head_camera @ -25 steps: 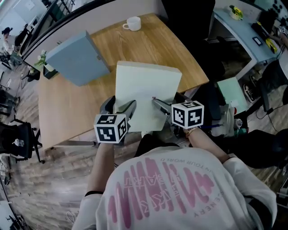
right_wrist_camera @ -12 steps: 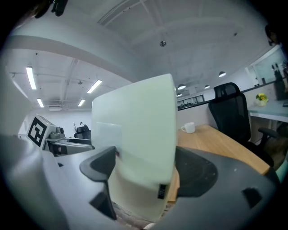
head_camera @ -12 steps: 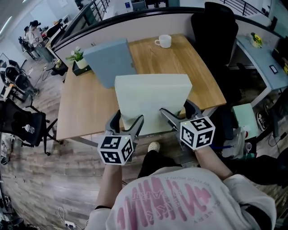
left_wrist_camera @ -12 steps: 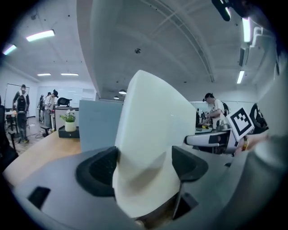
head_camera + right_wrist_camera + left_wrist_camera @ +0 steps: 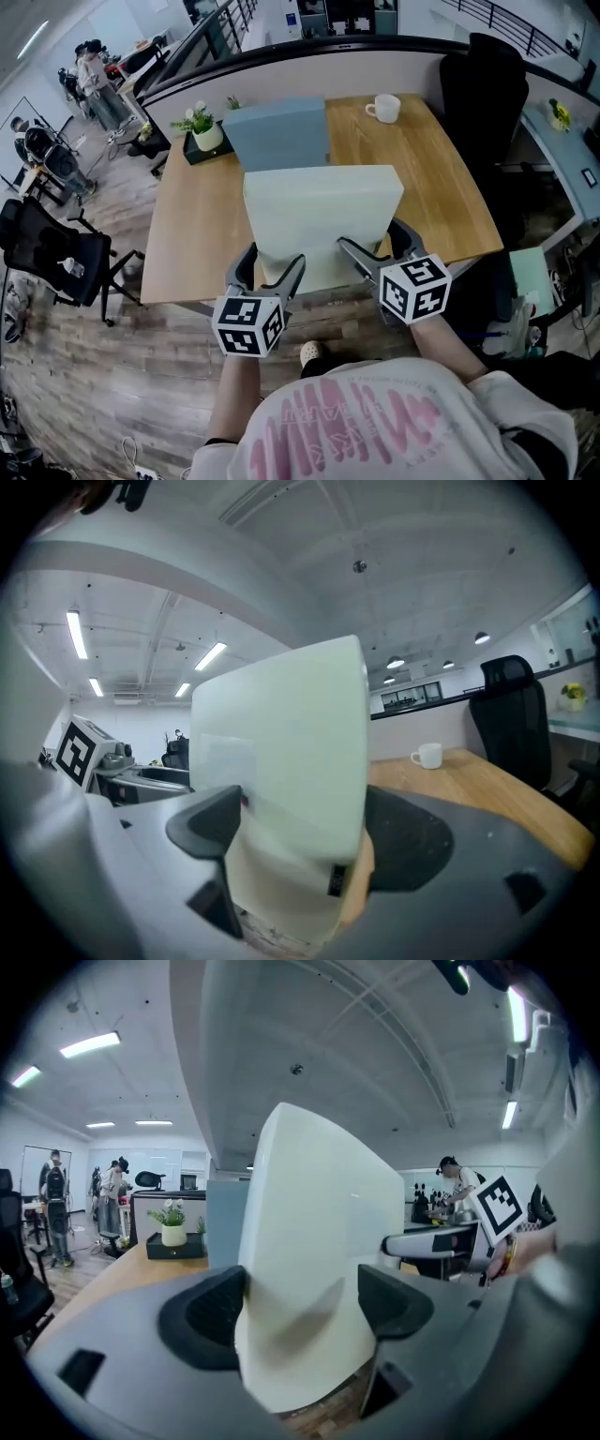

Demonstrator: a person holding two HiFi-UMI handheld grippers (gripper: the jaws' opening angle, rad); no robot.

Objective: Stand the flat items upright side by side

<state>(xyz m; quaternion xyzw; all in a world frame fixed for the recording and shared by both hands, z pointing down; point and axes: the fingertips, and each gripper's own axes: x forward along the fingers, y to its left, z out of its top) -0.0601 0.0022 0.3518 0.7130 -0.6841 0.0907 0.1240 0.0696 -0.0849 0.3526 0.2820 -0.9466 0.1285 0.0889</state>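
Both grippers are on the same thing here: a pale green flat box (image 5: 319, 220), held over the near-middle part of the wooden table (image 5: 202, 234). It's tipped up so its broad face looks back toward the person, with the narrow top edge toward the far side.

The left gripper (image 5: 270, 262) has the box's lower left corner. In the left gripper view its jaws stand wide with the box (image 5: 319, 1241) filling the gap between them, and the left pad is clearly pressed against it. The right gripper (image 5: 375, 242) is doing the same at the lower right corner. In the right gripper view the box (image 5: 291, 752) sits squeezed between both pads, jaws wide because the box is thick. I honestly can't tell whether the bottom edge is resting on the table or just off it.

Right behind it, toward the far edge, a blue-grey flat box (image 5: 278, 133) stands upright, apart from the green one. A small potted plant (image 5: 204, 127) sits just to its left at the far-left corner. A white cup (image 5: 384, 109) is on the far right of the table, and a black office chair (image 5: 483, 94) stands past that right side.
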